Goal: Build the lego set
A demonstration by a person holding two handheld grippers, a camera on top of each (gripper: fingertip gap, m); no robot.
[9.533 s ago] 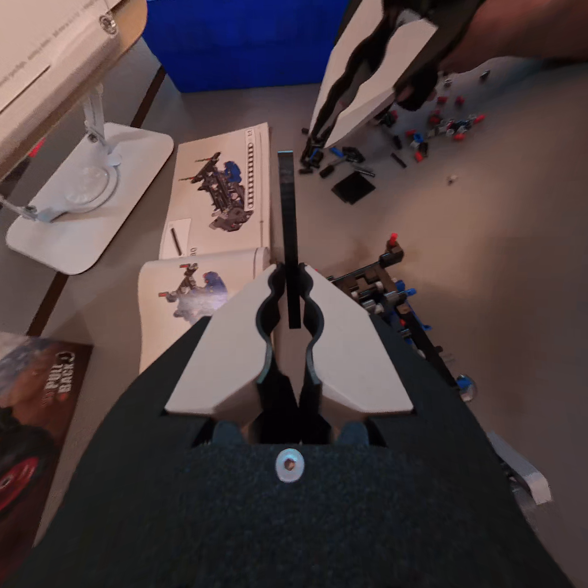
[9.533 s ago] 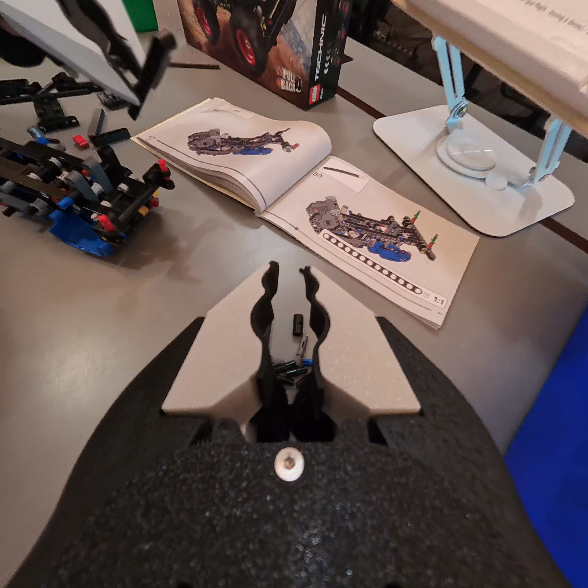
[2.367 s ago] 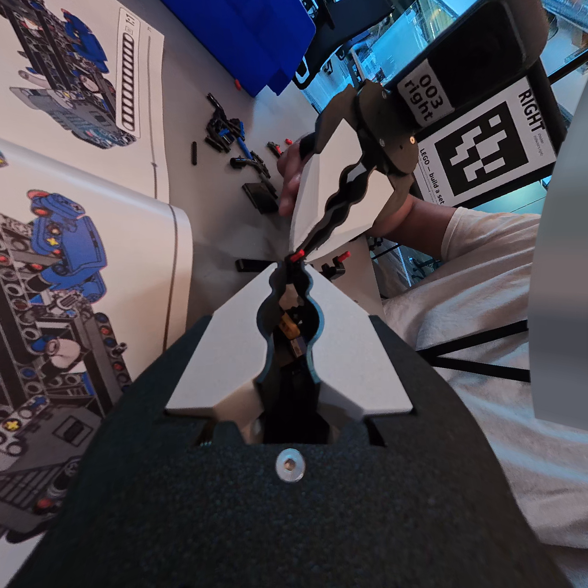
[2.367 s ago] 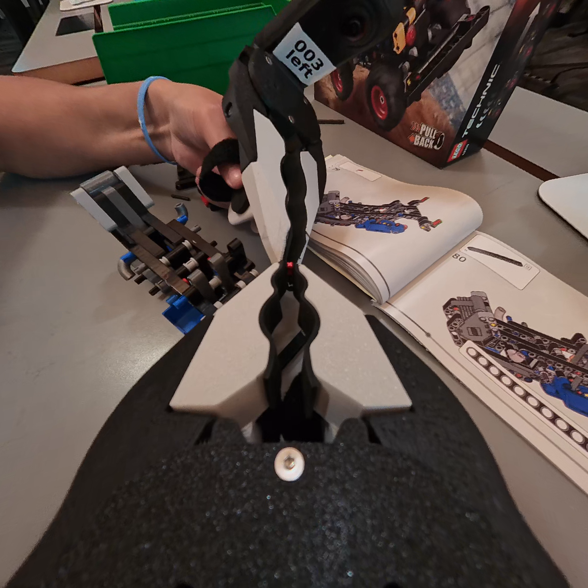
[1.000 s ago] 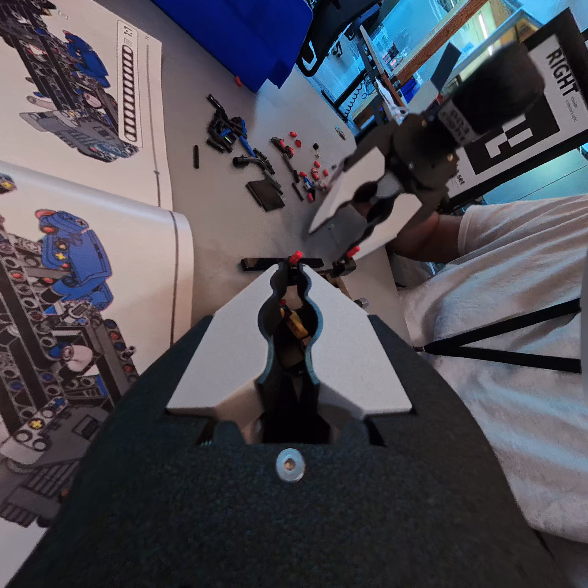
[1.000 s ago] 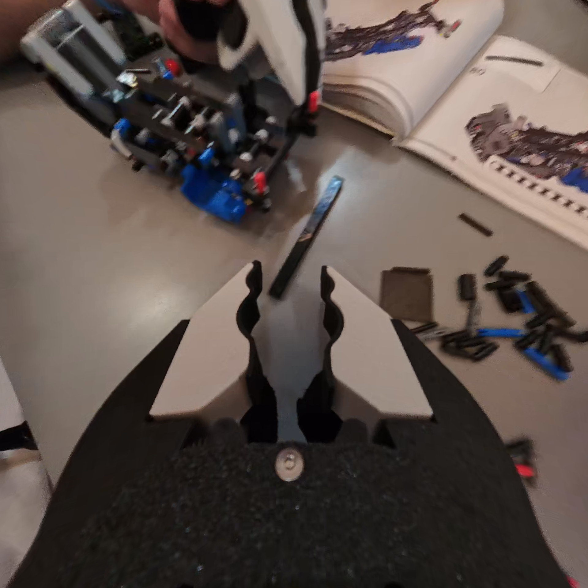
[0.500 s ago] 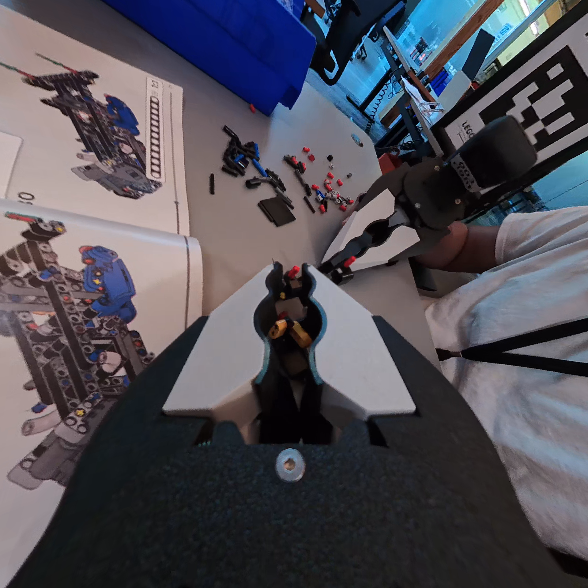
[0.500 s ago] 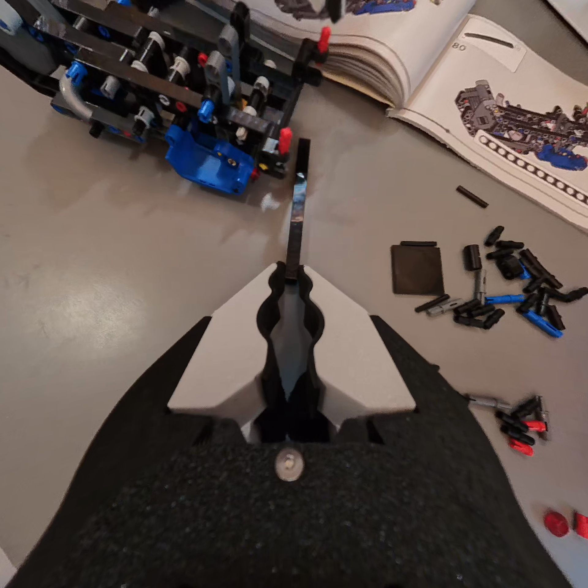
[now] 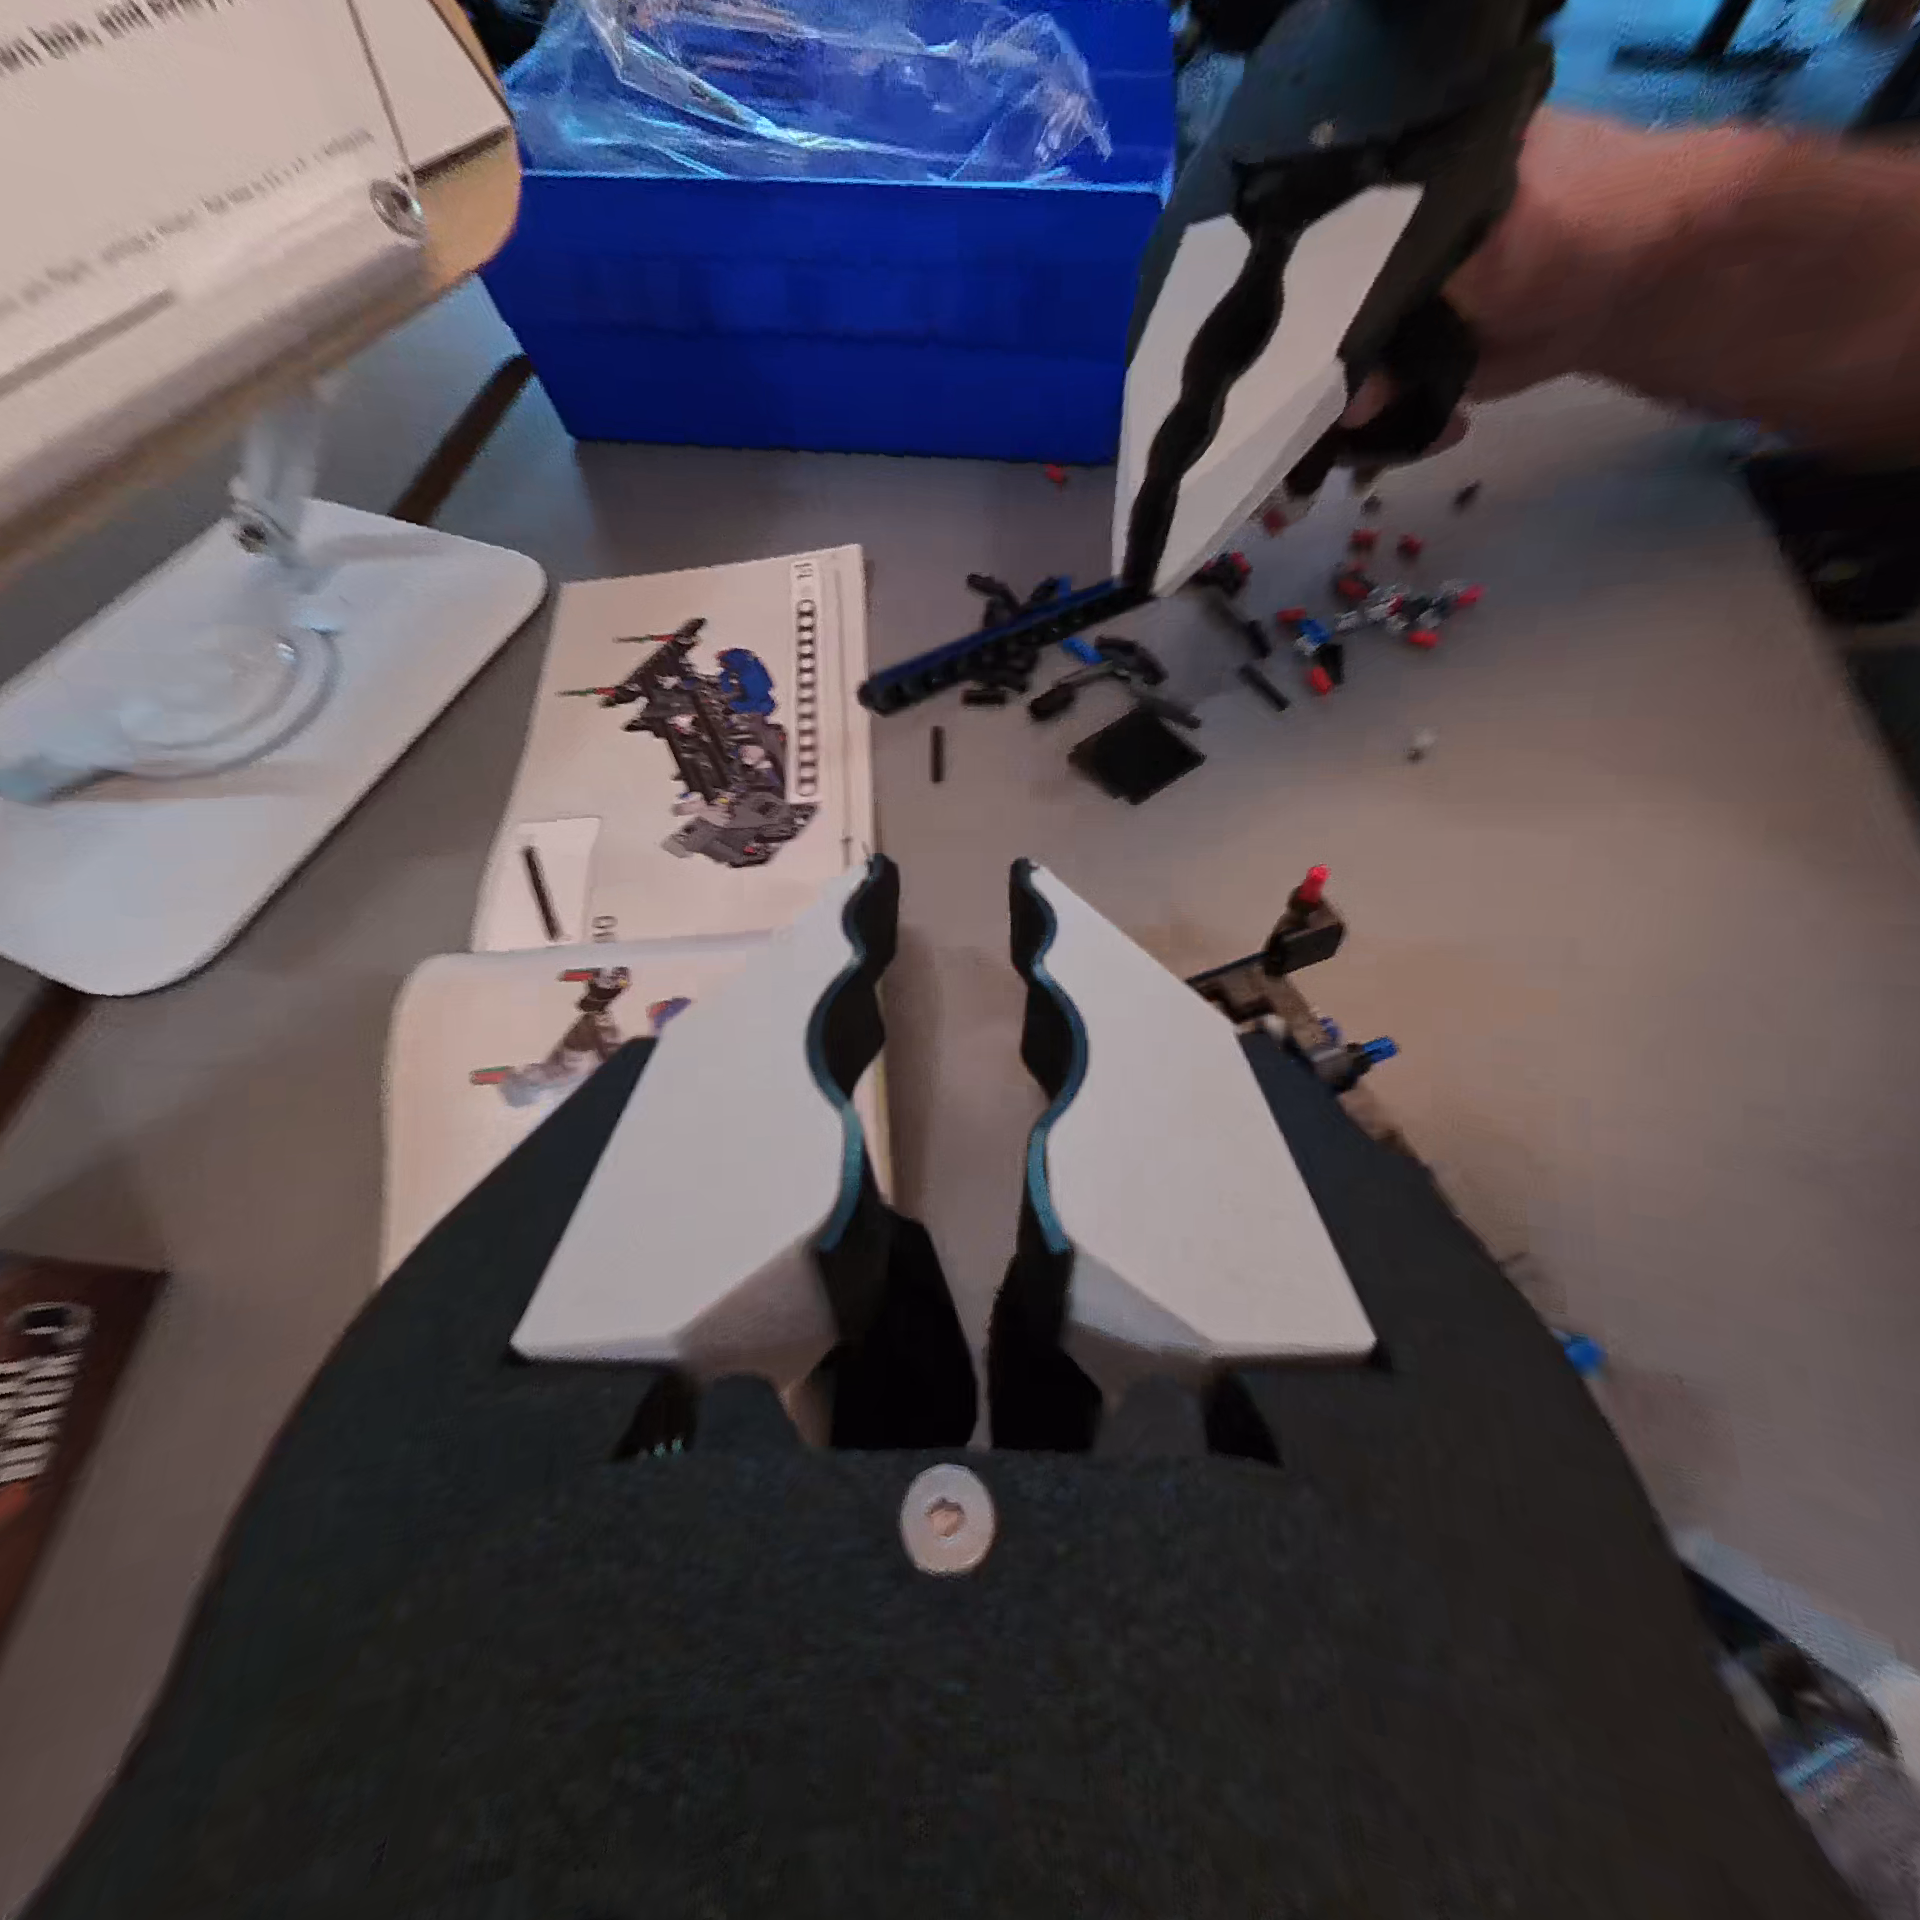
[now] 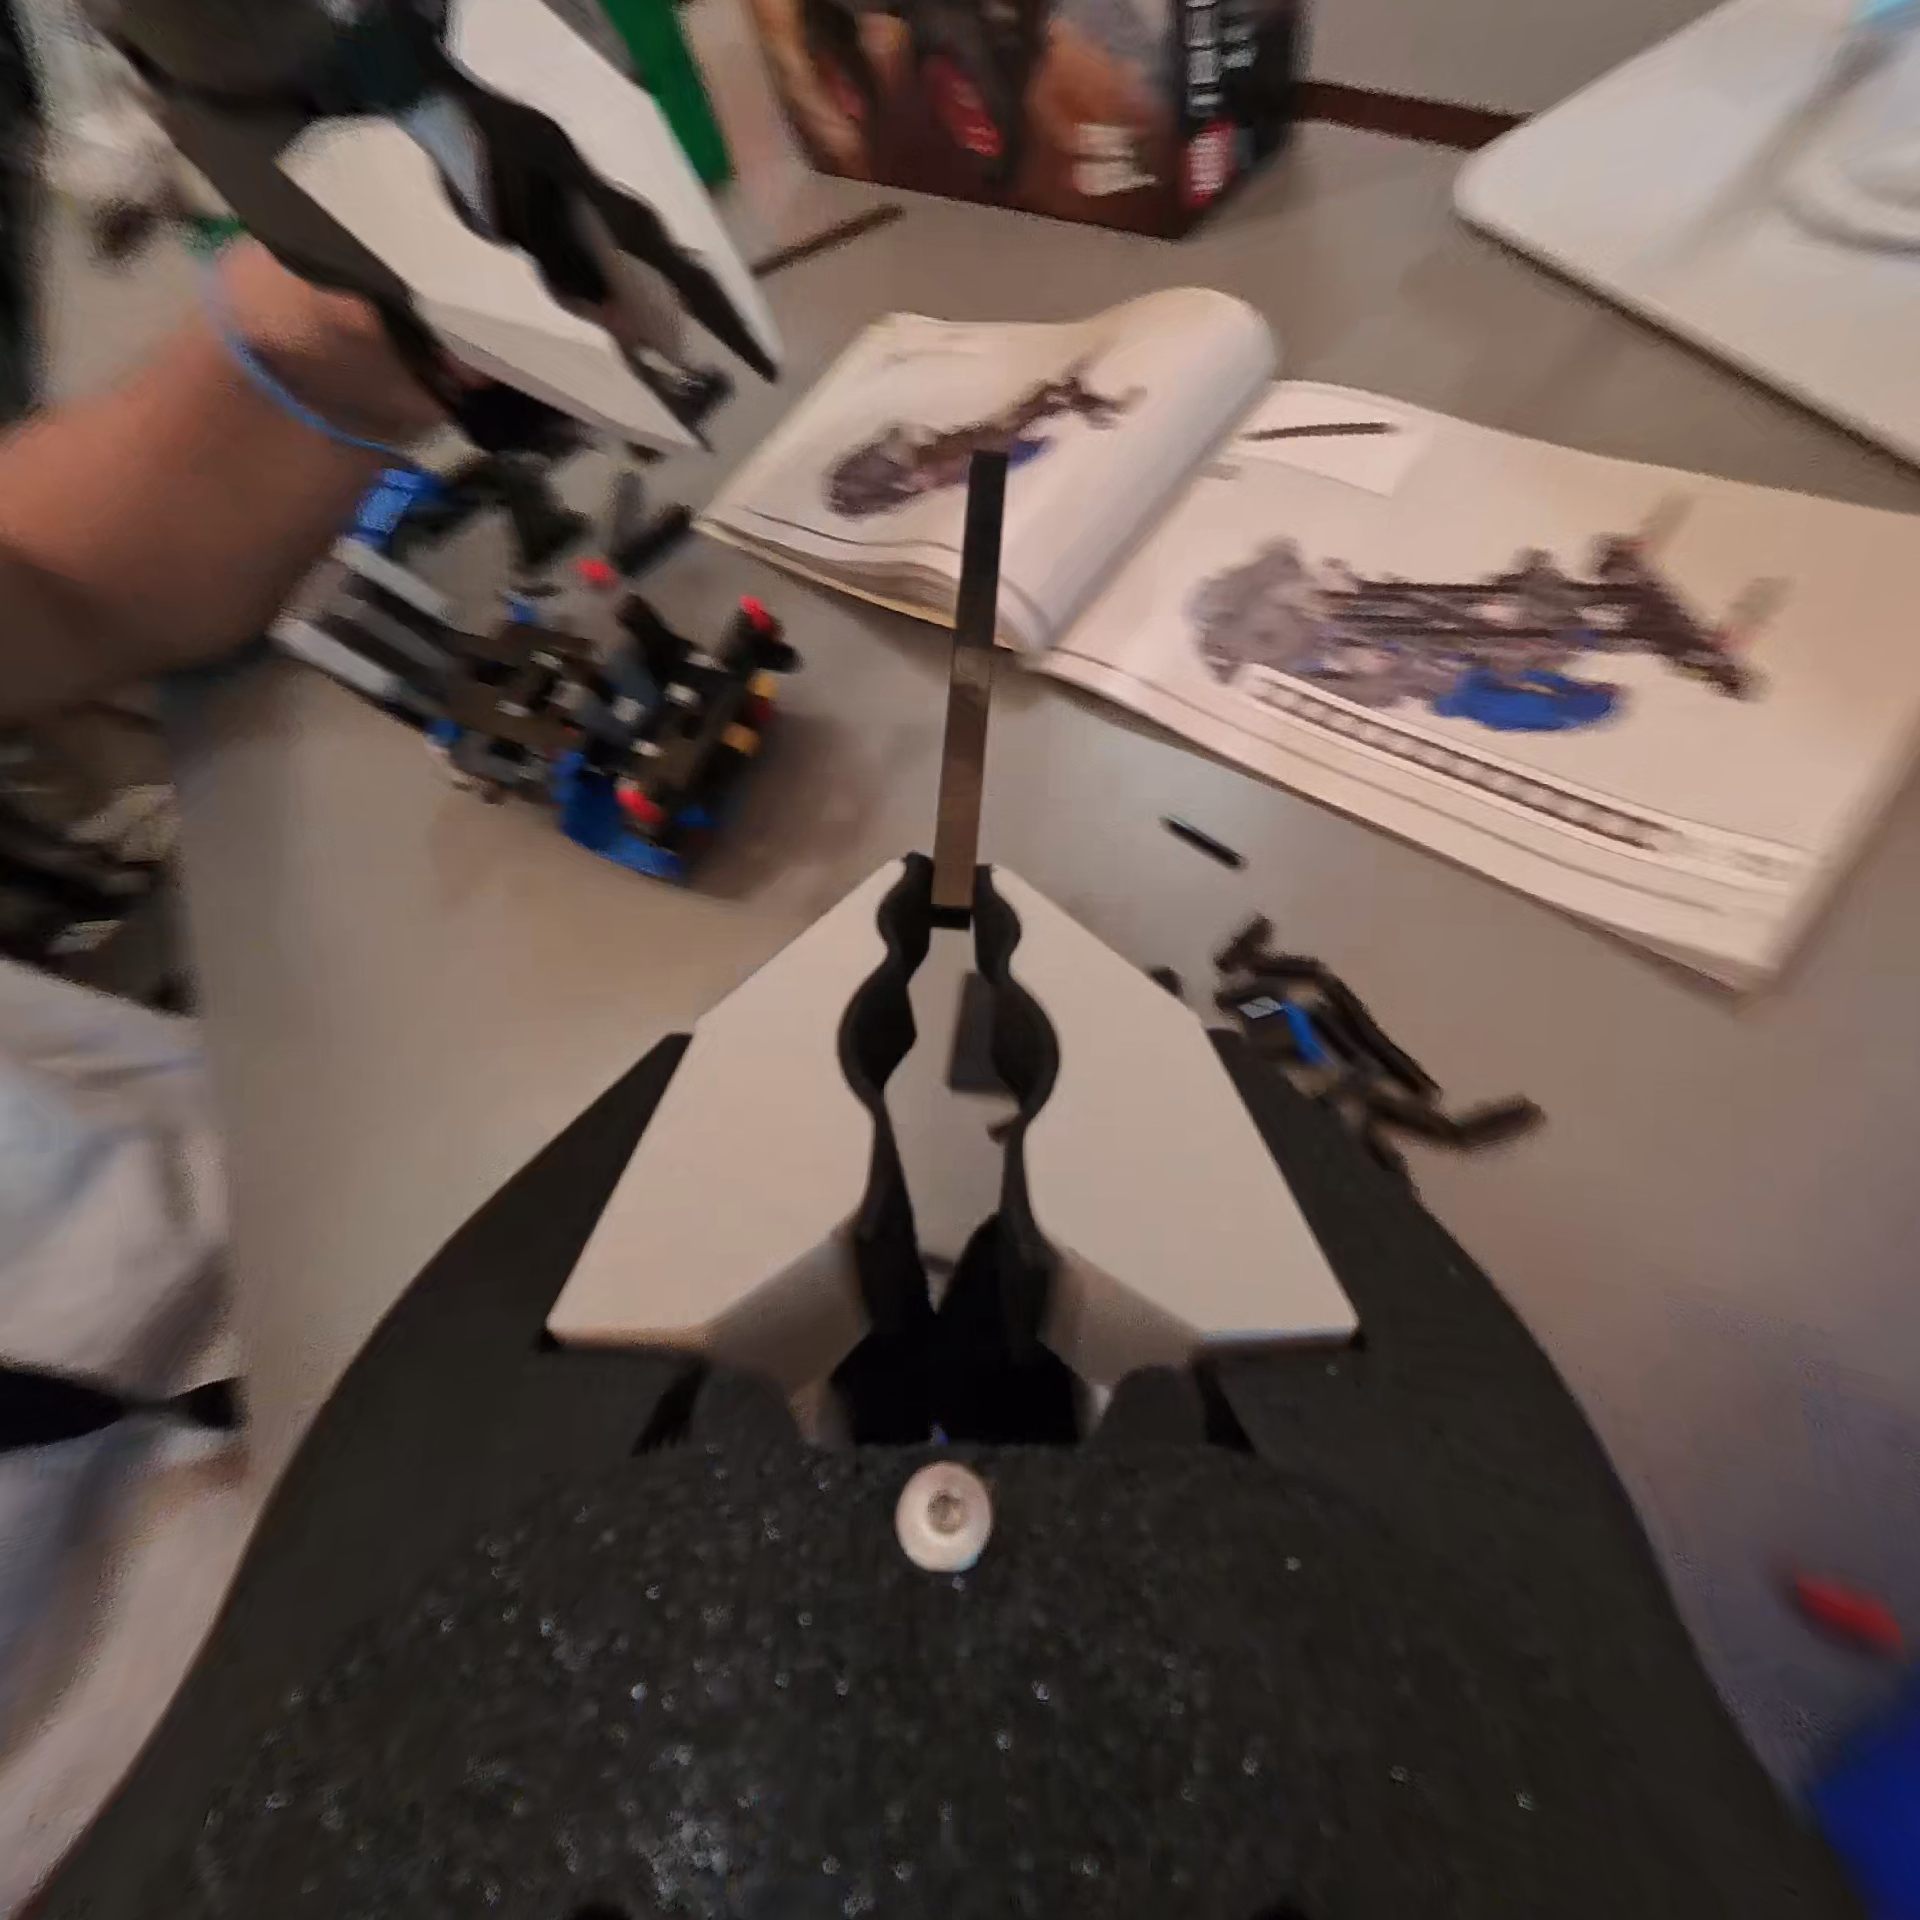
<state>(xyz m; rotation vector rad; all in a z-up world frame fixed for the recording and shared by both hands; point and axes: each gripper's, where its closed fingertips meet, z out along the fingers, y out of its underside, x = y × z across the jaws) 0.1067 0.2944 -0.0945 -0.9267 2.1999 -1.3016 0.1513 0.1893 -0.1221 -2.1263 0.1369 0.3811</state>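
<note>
My right gripper (image 10: 951,883) is shut on one end of a long black beam (image 10: 971,665), which sticks out forward above the table. In the left wrist view the right gripper (image 9: 1138,580) holds the beam (image 9: 997,644) slanting over the loose parts. My left gripper (image 9: 945,873) is open and empty above the table. It also shows at the upper left of the right wrist view (image 10: 740,407). The partly built black and blue model (image 10: 613,717) sits on the table below it, and its end (image 9: 1288,966) shows just right of my left fingers.
An open instruction booklet (image 10: 1351,623) lies beyond the model. Loose black and blue pins (image 10: 1340,1039), a black square plate (image 9: 1138,753) and small red parts (image 9: 1371,613) lie scattered. A blue bin (image 9: 831,291), a white stand base (image 9: 208,727) and the set's box (image 10: 1039,104) ring the table. The black square plate (image 9: 1138,753) is about 6 cm from my right fingertips and 15 cm from my left.
My left gripper has let go of the model, opened and pulled back above the table. My right gripper has lifted the black beam off the table.
</note>
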